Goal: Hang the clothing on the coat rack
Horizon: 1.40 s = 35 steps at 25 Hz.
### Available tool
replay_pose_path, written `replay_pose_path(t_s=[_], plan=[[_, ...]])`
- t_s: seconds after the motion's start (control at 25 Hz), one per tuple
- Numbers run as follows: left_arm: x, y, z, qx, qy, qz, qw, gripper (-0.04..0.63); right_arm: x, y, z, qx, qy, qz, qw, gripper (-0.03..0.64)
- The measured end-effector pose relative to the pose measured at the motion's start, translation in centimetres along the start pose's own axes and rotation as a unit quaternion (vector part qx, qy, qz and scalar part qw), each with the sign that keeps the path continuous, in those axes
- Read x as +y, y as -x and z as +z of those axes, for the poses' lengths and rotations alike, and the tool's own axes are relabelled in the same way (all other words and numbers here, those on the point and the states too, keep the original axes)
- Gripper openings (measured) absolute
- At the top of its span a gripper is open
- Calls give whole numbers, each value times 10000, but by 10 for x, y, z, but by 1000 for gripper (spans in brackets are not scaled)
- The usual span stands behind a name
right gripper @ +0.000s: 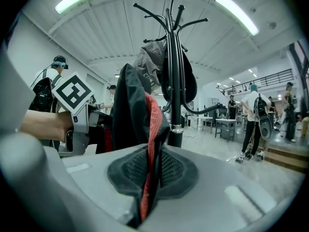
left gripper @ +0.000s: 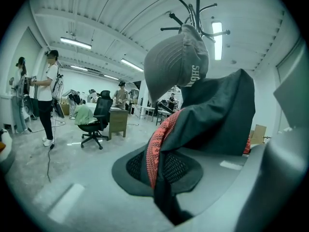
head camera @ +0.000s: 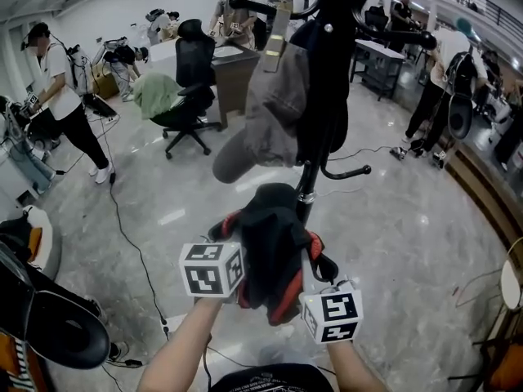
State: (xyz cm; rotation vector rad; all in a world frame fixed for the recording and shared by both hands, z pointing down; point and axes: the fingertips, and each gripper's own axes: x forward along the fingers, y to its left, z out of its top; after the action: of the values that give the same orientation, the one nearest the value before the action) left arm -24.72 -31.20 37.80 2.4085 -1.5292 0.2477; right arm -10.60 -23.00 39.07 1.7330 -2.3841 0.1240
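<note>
Your left gripper [left gripper: 161, 180] is clenched on the black jacket [left gripper: 217, 115]. A fold with the red mesh edge is pinched between its pads, and the rest of the cloth rises up and to the right of the jaws. Your right gripper [right gripper: 147, 178] is clamped on the same jacket, with the red strip running straight down into its jaws.

From the head view, the jacket hangs bunched between the two grippers, which sit close together with the left one slightly higher. The bundle is in front of the lower pole of the coat rack [head camera: 327, 72], very near it, though you cannot tell if it touches. A grey cap [head camera: 274, 113] hangs on the rack just above the jacket. The hooks at the top stand higher than the jacket, which is on none of them yet.
</note>
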Motion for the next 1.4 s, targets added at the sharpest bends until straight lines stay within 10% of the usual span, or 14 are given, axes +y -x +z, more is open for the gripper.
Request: replay_pose_path(t_s=[1.4], plan=[[-12,-39,-50,571,50,-135,9983,25,-13,-32,-46,468,-157,172,9986,21]])
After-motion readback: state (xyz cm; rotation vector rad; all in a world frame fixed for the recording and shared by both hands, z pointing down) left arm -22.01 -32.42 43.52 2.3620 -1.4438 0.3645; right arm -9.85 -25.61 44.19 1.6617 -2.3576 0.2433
